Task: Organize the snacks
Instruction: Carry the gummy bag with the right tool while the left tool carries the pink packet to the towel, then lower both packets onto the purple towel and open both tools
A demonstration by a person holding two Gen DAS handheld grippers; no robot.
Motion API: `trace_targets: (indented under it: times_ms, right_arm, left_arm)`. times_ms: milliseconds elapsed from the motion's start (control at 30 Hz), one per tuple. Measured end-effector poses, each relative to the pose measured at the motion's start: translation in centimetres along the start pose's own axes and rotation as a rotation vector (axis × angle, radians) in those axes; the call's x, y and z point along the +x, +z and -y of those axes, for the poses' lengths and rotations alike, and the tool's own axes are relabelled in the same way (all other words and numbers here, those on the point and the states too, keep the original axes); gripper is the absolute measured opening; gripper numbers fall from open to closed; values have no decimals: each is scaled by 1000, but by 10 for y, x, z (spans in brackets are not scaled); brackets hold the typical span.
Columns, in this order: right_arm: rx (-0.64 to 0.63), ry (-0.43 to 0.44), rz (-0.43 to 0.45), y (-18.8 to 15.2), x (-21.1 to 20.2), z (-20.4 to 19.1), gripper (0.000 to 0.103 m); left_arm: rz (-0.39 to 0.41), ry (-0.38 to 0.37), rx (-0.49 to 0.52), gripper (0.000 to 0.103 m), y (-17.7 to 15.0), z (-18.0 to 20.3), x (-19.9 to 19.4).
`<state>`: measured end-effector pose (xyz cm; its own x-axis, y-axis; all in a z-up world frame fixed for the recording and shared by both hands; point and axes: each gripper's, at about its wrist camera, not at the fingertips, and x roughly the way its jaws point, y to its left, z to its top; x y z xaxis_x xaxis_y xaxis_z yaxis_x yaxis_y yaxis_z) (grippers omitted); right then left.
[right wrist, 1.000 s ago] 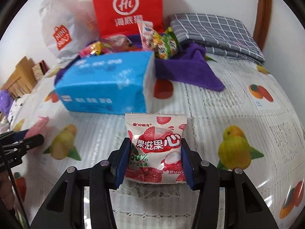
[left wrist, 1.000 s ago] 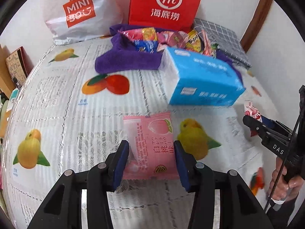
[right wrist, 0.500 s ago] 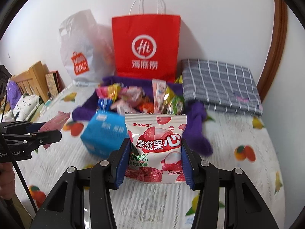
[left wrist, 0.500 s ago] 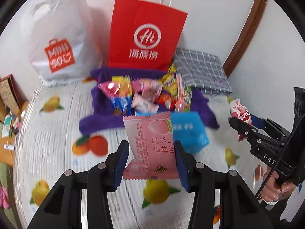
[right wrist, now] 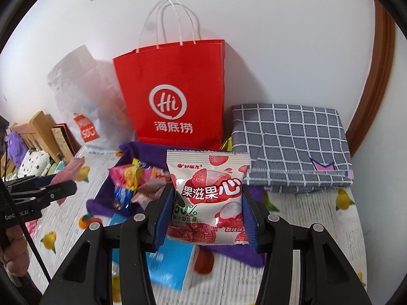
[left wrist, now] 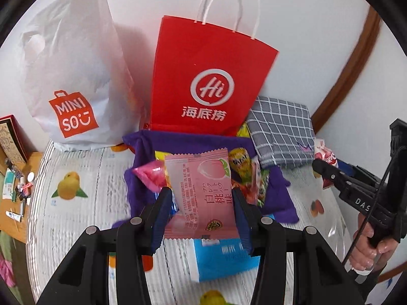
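Note:
My left gripper [left wrist: 201, 198] is shut on a pink peach snack packet [left wrist: 201, 193], held in the air above the table. My right gripper [right wrist: 207, 198] is shut on a white and red lychee snack packet [right wrist: 207, 195], also lifted. Beyond both lies a pile of loose snacks [left wrist: 244, 175] [right wrist: 132, 180] on a purple cloth [left wrist: 277, 198] [right wrist: 106, 198]. A red paper bag [left wrist: 211, 84] [right wrist: 173, 94] stands upright behind the pile against the wall. The right gripper with its packet shows at the right of the left wrist view [left wrist: 328, 167]; the left gripper shows at the left of the right wrist view [right wrist: 51, 188].
A white Miniso plastic bag [left wrist: 73, 81] [right wrist: 84, 106] stands left of the red bag. A folded grey checked cloth [left wrist: 282, 129] [right wrist: 292, 150] lies to the right. A blue tissue pack [left wrist: 223, 259] [right wrist: 165, 261] lies below the grippers. A fruit-print tablecloth [left wrist: 76, 203] covers the table.
Both grippers have risen well above the table with their packets and moved toward the red bag; the tissue pack now lies below them and the bag fills more of each view.

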<state>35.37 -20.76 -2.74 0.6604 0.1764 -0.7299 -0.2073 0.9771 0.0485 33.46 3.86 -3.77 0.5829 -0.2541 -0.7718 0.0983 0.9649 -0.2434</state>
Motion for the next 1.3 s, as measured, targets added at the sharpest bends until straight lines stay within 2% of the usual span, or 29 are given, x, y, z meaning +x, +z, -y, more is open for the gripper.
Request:
trace_targets:
  times_ms: [300,433,667,867,1100,1300]
  right_arm:
    - [0,19,-111,23,81,2,50]
    - [8,28,-164,19,111,2,50]
    - [-76,74,-286,-1,150,-16,50]
    - [-110,76,-323,-10,166,-26,50]
    - [-77,76,-325,-8,170,-18,50]
    - [-99,75,-332,-10,176,-25,52]
  left_arm:
    - [-30,2,-33,45,30,-12,40]
    - [-48,-9,-44,45,32,-18,57]
    - [-98,-18,-42,45,25,-18,84]
    - [-120,-14,-36,45,21,-18,92]
    - [-152,1,-18,45,19,-11,103]
    - [-173,17,-11,45,16,-9,110]
